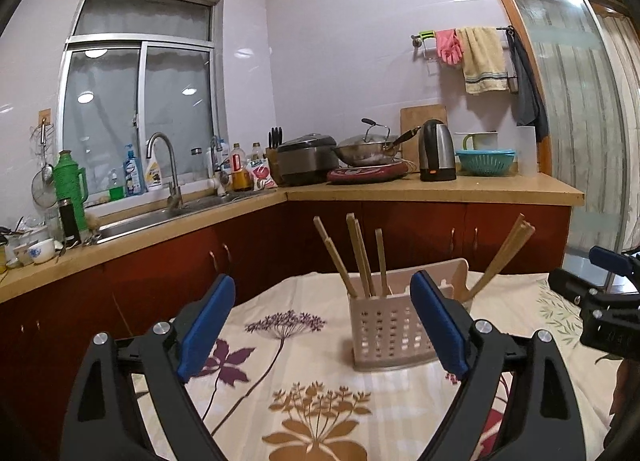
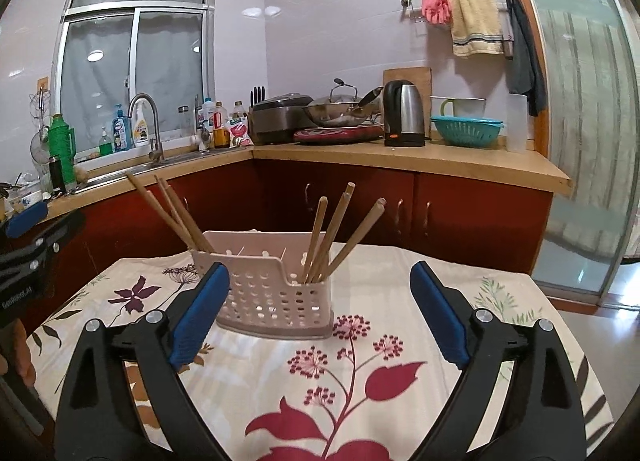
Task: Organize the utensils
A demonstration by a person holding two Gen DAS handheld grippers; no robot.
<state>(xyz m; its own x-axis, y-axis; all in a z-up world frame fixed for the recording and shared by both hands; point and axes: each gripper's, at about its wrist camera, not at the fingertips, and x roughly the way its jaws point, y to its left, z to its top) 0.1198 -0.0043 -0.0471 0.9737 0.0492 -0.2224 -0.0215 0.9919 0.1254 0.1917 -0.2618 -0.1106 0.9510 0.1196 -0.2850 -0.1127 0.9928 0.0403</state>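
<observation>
Chopsticks (image 2: 344, 229) stand in a pale perforated holder (image 2: 272, 293) on the cloth-covered tabletop (image 2: 400, 301); none is held by either claw.

Nearest the cameras: left claw (image 1: 322, 321) wide open, empty, blue pads (image 1: 208, 325) spread either side of the view. Right claw (image 2: 320, 313) likewise wide open and empty; its left pad overlaps the holder's near corner in the right wrist view, contact cannot be told.

Next out: the holder, upright, with divided compartments. Right wrist view shows one group of chopsticks leaning left from the far-left compartment (image 2: 168, 209), a second group fanning right from the near-right one. Left wrist view shows the same split: several near-upright sticks (image 1: 360, 257), a pair leaning away right (image 1: 500, 257). No loose utensils visible on the cloth.

Handling judgement: sticks look like wood or bamboo, so light, stiff and thin; smooth sides may slip or pivot between flat pads. Best hold is probably on the upper shaft above the holder rim, pads across the stick. The holder looks like light plastic and may tip or slide if a stick drags on it.

Beyond: kitchen counter (image 2: 400, 157) with kettle (image 2: 404, 113), wok (image 2: 340, 107) and sink (image 1: 160, 217).
</observation>
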